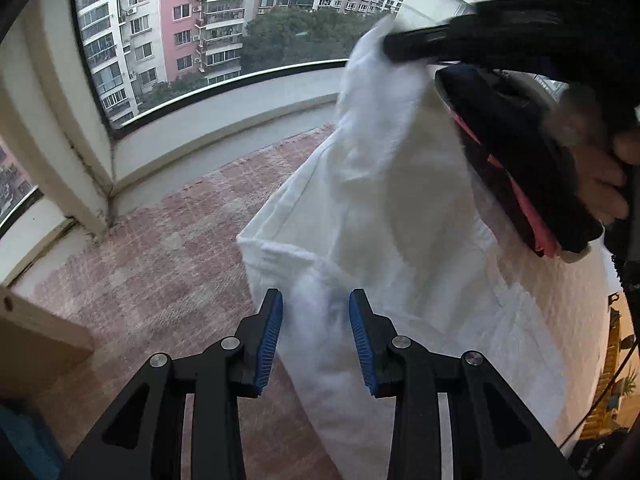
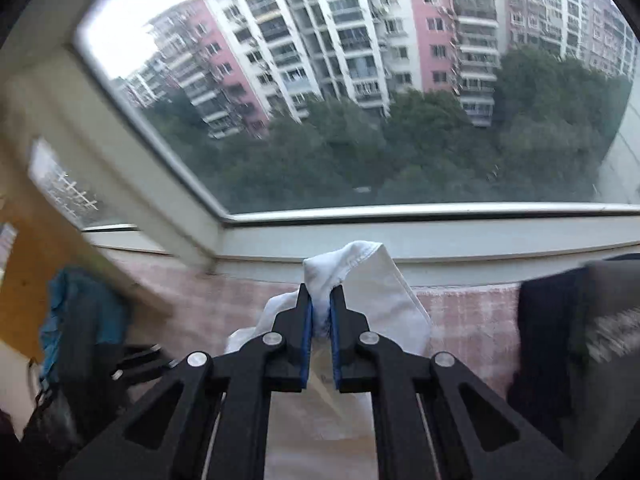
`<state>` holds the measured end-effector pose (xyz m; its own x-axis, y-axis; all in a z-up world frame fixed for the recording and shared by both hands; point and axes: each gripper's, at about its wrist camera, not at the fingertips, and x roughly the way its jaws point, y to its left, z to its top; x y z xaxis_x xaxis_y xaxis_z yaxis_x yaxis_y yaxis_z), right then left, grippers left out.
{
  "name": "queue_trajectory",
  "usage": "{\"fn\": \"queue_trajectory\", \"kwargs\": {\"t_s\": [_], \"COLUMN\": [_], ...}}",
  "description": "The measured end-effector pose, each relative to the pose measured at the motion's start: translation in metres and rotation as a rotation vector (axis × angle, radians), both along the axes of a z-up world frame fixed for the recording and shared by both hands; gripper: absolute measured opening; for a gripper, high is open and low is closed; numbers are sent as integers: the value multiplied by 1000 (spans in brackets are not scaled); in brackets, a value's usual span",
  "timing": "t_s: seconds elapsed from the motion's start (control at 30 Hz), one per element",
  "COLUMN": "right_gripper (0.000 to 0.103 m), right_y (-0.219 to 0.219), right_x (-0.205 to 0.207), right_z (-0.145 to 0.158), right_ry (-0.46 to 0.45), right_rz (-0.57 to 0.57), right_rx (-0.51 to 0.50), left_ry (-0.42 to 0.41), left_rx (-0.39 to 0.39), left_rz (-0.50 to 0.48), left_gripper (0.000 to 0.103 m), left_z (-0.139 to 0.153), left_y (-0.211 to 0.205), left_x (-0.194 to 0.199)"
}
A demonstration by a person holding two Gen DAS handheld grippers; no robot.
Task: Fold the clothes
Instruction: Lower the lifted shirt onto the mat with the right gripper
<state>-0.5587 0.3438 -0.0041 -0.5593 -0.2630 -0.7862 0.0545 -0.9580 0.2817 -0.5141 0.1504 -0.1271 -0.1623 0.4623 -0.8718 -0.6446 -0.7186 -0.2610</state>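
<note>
Wide curved window (image 1: 224, 20) onto pink-and-white apartment blocks behind; faded pink checked surface (image 1: 168, 248) below. Large white cotton garment (image 1: 392, 208) lifted above that surface, strung between both tools. Left gripper (image 1: 316, 336) partly spread, bunched cloth between its blue pads, contact unclear. Right gripper (image 2: 321, 320) nearly closed, pinching a white hem.

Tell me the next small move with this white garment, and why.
Probably lift both grippers apart to spread the white garment. The right gripper pinches one bunched edge; the left gripper has a thick fold between its pads, and the cloth hangs crumpled over the pink mat.
</note>
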Motion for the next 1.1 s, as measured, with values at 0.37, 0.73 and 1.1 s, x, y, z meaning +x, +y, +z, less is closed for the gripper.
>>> {"fn": "queue_trajectory", "kwargs": {"t_s": [0.37,0.73,1.1], "right_gripper": [8,8,8], "right_y": [-37,-70,-94], "right_x": [163,299,369], "right_z": [83,48,-3], "right_ry": [170,168,86], "right_rz": [172,241,271], "right_rx": [131,275,409], "left_ry": [103,18,-188], "left_rx": [11,114,-39], "left_rz": [7,-22,-373], "left_gripper": [33,34,34], "left_z": [71,87,27], "left_y": [-50,-46,10], "left_x": [51,34,122]}}
